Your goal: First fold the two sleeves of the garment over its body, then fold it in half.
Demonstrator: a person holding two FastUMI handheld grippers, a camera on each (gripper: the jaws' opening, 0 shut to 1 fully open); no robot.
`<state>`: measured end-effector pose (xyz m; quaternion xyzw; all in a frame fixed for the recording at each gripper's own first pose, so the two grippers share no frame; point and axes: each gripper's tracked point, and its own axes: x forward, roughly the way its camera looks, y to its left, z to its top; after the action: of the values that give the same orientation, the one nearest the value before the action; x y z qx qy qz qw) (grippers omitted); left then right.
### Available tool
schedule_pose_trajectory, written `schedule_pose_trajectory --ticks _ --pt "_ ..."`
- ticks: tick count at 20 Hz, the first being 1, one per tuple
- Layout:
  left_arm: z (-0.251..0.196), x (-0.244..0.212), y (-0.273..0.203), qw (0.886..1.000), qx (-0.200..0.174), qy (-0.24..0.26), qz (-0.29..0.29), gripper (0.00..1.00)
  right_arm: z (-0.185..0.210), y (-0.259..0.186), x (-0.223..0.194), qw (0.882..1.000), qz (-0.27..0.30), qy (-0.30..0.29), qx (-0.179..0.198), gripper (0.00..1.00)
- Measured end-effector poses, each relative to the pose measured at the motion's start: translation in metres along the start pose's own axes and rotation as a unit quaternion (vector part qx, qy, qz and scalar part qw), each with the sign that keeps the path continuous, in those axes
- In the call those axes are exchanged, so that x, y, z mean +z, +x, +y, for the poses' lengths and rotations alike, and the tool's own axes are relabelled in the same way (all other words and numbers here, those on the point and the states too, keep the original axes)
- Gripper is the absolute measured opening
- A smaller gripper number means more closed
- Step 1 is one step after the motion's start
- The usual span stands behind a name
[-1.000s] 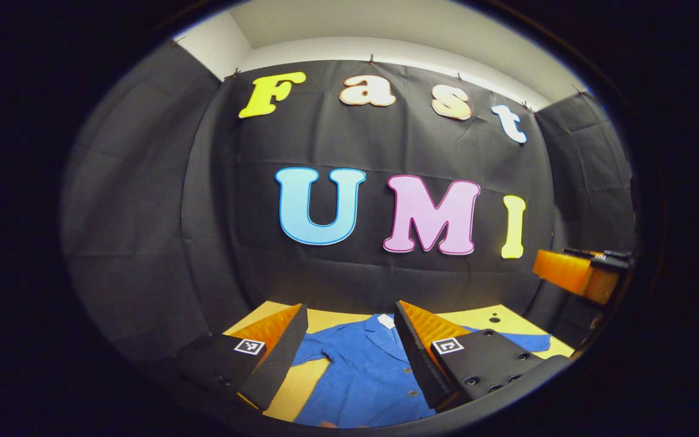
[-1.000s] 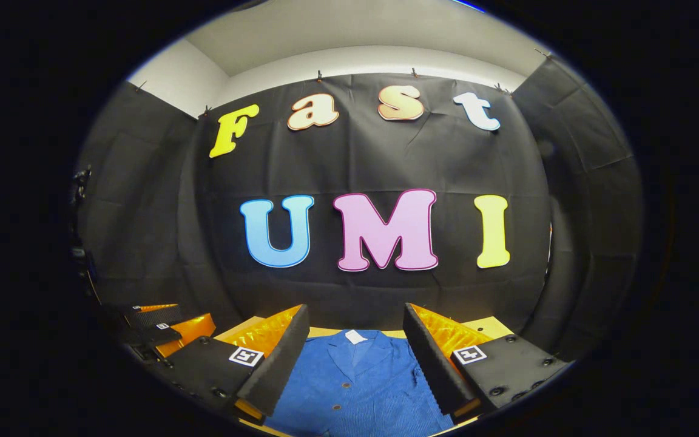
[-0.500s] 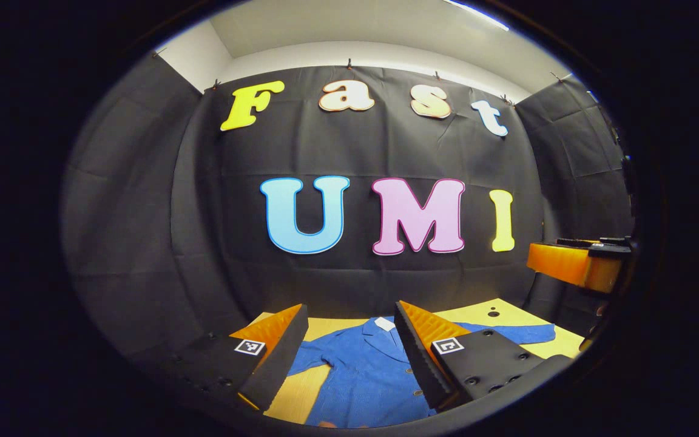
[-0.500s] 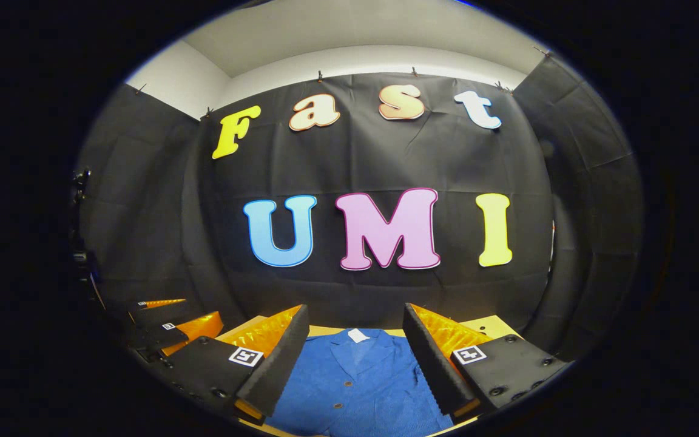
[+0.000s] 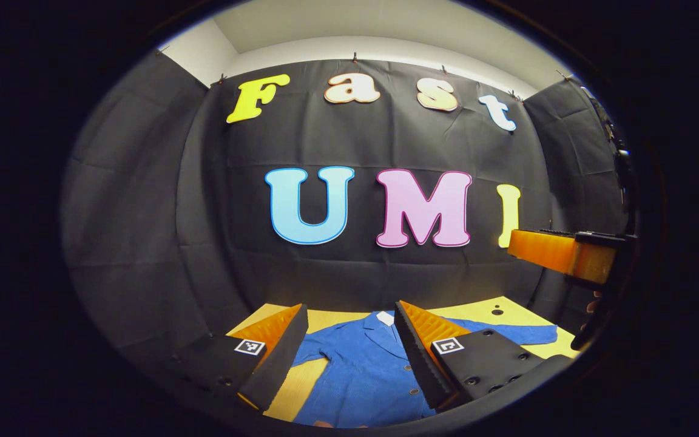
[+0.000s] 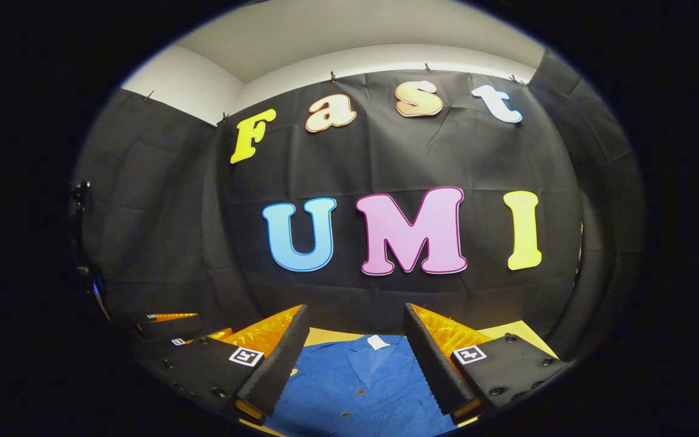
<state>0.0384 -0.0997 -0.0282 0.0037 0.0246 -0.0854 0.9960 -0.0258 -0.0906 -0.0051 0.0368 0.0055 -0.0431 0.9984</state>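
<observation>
A blue buttoned shirt (image 5: 361,370) lies flat on the yellow table (image 5: 477,312), collar and white label toward the wall, one sleeve (image 5: 522,334) spread out to the right. My left gripper (image 5: 349,312) hovers open above the shirt's body, nothing between its fingers. In the right gripper view the same shirt (image 6: 361,388) lies under my right gripper (image 6: 355,312), which is also open and holds nothing. The right gripper (image 5: 568,255) shows at the right edge of the left gripper view, high above the table. The left gripper (image 6: 170,331) shows low at the left of the right gripper view.
The black cloth wall (image 5: 355,273) stands close behind the table's far edge. A small dark hole (image 5: 494,312) marks the table near its back right corner. Bare yellow table (image 6: 516,331) shows to the right of the shirt.
Both views shifted slightly. In the left gripper view the right gripper reaches further in from the right edge. The shirt has not moved and both grippers stay open.
</observation>
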Motion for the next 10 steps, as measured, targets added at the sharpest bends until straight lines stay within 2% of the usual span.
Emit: schedule_pose_trajectory --ticks 1,2,4,6,8,10 --pt "-0.004 0.003 0.0 1.0 0.0 0.0 -0.003 0.82 -0.008 0.007 -0.004 1.0 0.005 -0.001 -0.005 0.89" --pt "-0.011 0.005 0.0 1.0 -0.003 0.002 -0.006 0.82 -0.02 0.015 -0.01 1.0 0.012 -0.005 -0.017 0.98" --pt "-0.023 0.001 0.003 1.0 -0.01 0.013 0.002 0.82 -0.056 0.029 -0.03 0.998 0.037 -0.013 -0.058 0.98" --pt "-0.033 -0.001 0.003 1.0 -0.01 0.017 0.006 0.82 -0.098 0.037 -0.054 0.993 0.071 0.005 -0.097 0.98" --pt "-0.049 -0.005 0.002 1.0 -0.019 0.012 0.015 0.82 -0.157 0.032 -0.093 0.98 0.123 0.04 -0.15 0.98" --pt "-0.063 -0.011 0.004 0.999 -0.024 0.01 0.024 0.82 -0.219 0.019 -0.132 0.957 0.18 0.076 -0.213 0.98"
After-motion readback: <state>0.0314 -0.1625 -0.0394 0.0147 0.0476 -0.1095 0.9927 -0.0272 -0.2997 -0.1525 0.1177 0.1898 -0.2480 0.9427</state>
